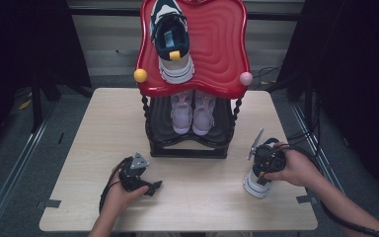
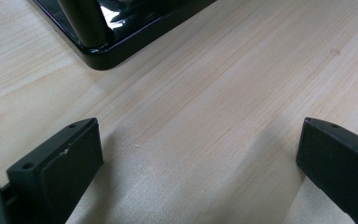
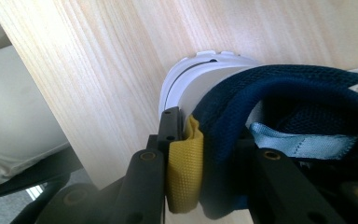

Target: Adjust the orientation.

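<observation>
While clamped: right claw (image 3: 205, 154), sneaker heel (image 3: 242, 102)

The navy-and-white sneaker (image 1: 257, 181) stands on the wooden table (image 1: 202, 197) near its front right corner, well apart from the shoe rack, its white sole down and its heel toward the table's front edge. Up close, the collar (image 3: 279, 93) is dark blue mesh over a white heel counter and a ribbed white sole, with a yellow pull tab (image 3: 185, 168) at the back of the heel and a light blue label (image 3: 303, 145) inside the opening
</observation>
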Demonstrator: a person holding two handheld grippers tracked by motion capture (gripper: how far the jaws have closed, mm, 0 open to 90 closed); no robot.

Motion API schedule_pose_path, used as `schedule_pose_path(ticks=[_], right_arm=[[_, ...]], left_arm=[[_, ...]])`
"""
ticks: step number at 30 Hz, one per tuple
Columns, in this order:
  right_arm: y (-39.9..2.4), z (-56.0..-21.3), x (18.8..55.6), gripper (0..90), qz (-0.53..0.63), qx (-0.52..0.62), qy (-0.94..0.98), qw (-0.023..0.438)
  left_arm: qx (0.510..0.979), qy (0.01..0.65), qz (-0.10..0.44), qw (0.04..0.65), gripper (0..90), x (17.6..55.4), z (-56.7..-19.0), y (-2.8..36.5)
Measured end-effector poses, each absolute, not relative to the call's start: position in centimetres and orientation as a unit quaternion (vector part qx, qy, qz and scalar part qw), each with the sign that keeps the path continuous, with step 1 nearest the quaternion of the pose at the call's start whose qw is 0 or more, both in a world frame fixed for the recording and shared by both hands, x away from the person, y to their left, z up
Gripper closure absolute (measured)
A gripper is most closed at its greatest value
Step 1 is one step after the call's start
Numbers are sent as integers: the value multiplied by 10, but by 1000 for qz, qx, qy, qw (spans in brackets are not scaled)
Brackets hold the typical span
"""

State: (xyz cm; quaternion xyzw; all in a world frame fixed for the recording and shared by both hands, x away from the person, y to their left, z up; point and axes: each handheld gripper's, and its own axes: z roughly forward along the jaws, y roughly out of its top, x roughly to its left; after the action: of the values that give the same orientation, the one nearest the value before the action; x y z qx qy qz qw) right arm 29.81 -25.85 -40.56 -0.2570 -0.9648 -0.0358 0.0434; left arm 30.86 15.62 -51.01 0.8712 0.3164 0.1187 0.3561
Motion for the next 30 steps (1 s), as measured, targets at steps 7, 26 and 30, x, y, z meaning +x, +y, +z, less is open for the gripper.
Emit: schedule_pose_path(ticks=[7, 26, 30], right_arm=[[-258, -388, 296, 735, -33, -221, -974, 34], [-245, -284, 293, 734, -11, -175, -984, 13], [-240, -261, 294, 734, 1, -166, -986, 6]], left_arm=[[868, 320, 119, 360, 0, 308, -511, 156], [870, 319, 117, 359, 0, 308, -510, 156], [872, 315, 117, 354, 0, 309, -510, 156]])
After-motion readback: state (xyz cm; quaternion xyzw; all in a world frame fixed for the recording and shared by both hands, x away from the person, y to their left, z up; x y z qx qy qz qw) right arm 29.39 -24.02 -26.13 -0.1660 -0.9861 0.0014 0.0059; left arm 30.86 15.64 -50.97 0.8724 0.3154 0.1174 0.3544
